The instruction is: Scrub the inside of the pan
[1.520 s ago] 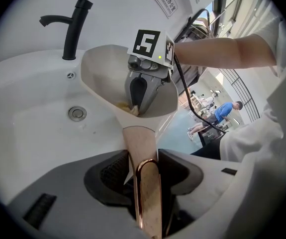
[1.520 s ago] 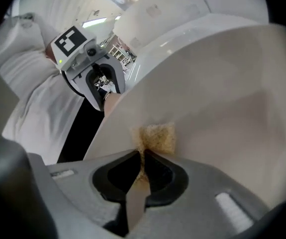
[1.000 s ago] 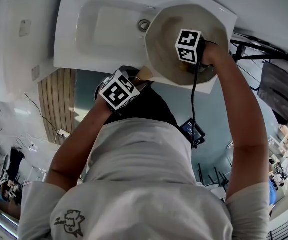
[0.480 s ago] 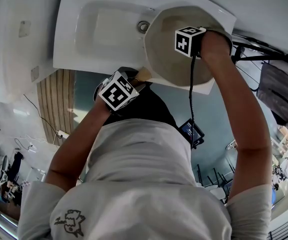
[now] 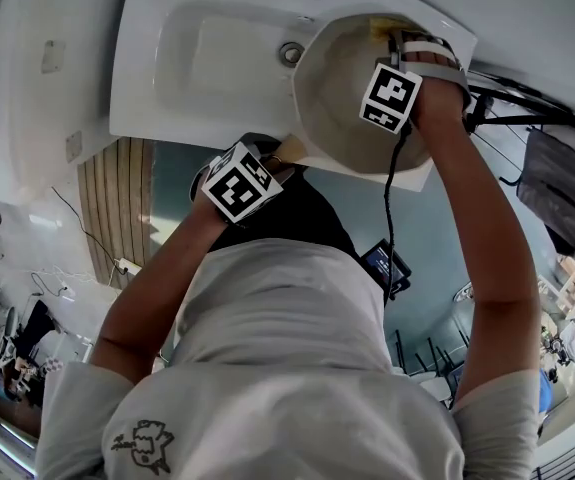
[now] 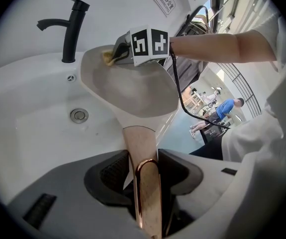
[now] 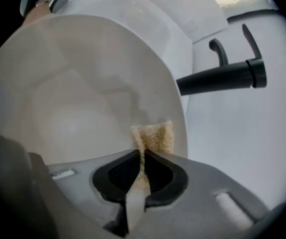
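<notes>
Pan (image 5: 347,98) — tilted over sink (image 5: 197,58); left gripper (image 6: 141,158) clamped its handle (image 6: 139,136) to steady it; right gripper (image 7: 142,166) pinched sponge (image 7: 155,136) shut-tight at the rim, for scrubbing.

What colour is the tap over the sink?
Black. The tap shows best in the left gripper view.

White short-sleeved T-shirt (image 5: 277,368), small dark drawn figure (image 5: 139,444) on it, grey left gripper (image 6: 143,169) and right gripper (image 7: 142,171), black-and-white marker cubes (image 5: 238,182), black cable (image 5: 389,208).
</notes>
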The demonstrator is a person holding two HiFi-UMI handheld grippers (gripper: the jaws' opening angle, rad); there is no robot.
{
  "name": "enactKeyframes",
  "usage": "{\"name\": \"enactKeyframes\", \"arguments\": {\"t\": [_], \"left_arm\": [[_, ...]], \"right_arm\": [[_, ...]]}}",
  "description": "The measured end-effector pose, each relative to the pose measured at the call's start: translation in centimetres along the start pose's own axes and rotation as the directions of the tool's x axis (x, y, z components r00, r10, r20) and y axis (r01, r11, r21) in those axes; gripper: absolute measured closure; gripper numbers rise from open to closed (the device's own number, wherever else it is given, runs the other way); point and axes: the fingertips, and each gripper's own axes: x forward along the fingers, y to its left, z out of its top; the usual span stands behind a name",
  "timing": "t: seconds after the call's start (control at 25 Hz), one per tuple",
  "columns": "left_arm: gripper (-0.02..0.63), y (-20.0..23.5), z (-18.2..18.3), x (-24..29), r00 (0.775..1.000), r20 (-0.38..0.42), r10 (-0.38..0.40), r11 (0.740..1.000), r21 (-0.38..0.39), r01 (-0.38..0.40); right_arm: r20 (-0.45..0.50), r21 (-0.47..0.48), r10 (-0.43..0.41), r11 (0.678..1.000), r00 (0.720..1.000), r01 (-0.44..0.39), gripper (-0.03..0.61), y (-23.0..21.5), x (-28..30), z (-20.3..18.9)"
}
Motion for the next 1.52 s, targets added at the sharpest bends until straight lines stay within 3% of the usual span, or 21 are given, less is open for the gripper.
{"name": "enactKeyframes", "arguments": {"t": [0.16,0.28,0.48,0.6,0.68,0.84,1.0,1.12,1.2,1.28,1.36,1.44,1.52], "left_arm": [[0.431,0.1,0.0,0.0,1.0,-0.005,0.001,1.0,0.0,-0.001],[0.431,0.1,0.0,0.0,1.0,-0.008,0.003,1.0,0.0,-0.003],[0.431,0.2,0.0,0.0,1.0,-0.01,0.005,1.0,0.002,-0.005],[0.431,0.2,-0.1,0.0,1.0,-0.012,0.008,1.0,0.004,-0.008],[0.431,0.2,-0.1,-0.1,1.0,-0.013,0.007,1.0,0.006,-0.007],[0.431,0.1,-0.1,-0.1,1.0,-0.008,0.006,1.0,0.004,-0.006],[0.431,0.0,-0.1,0.0,1.0,-0.012,0.001,1.0,0.003,-0.001],[0.431,0.0,-0.1,-0.1,1.0,-0.01,0.004,1.0,0.002,-0.004],[0.431,-0.1,-0.1,-0.1,1.0,-0.007,0.005,1.0,0.002,-0.005],[0.431,-0.1,-0.1,-0.1,1.0,-0.005,0.005,1.0,0.003,-0.005],[0.431,-0.2,-0.1,-0.1,1.0,-0.002,0.001,1.0,0.002,-0.001],[0.431,-0.3,0.0,-0.2,1.0,0.0,-0.008,1.0,0.003,0.008],[0.431,-0.3,0.1,-0.2,1.0,0.0,-0.011,1.0,0.006,0.011]], "right_arm": [[0.141,0.008,-0.017,1.0,0.99,0.016,0.551,0.0,0.0,3.4],[0.279,0.071,0.084,0.992,0.957,-0.108,0.551,1.7,-0.1,6.5],[0.49,0.11,0.259,0.929,0.832,-0.354,0.551,5.3,-2.4,11.3],[0.582,0.097,0.354,0.864,0.732,-0.495,0.551,7.8,-4.2,12.9],[0.635,0.102,0.434,0.773,0.639,-0.626,0.55,9.1,-5.6,13.5],[0.668,0.044,0.604,0.55,0.434,-0.834,0.55,12.6,-8.2,13.4],[0.594,0.025,0.767,0.283,0.242,-0.959,0.551,16.1,-10.1,11.4],[0.504,0.087,0.851,0.118,0.146,-0.989,0.551,18.0,-10.6,8.9],[0.415,0.142,0.904,0.048,0.103,-0.989,0.551,19.1,-10.9,6.9],[0.311,0.199,0.946,0.025,0.088,-0.98,0.552,19.8,-10.9,4.8],[0.21,0.245,0.973,0.047,0.1,-0.968,0.552,20.1,-10.6,2.9],[0.1,0.283,0.986,0.101,0.134,-0.954,0.552,20.1,-10.2,0.9],[-0.023,0.324,0.983,0.179,0.182,-0.929,0.552,19.6,-9.6,-1.3]]}}
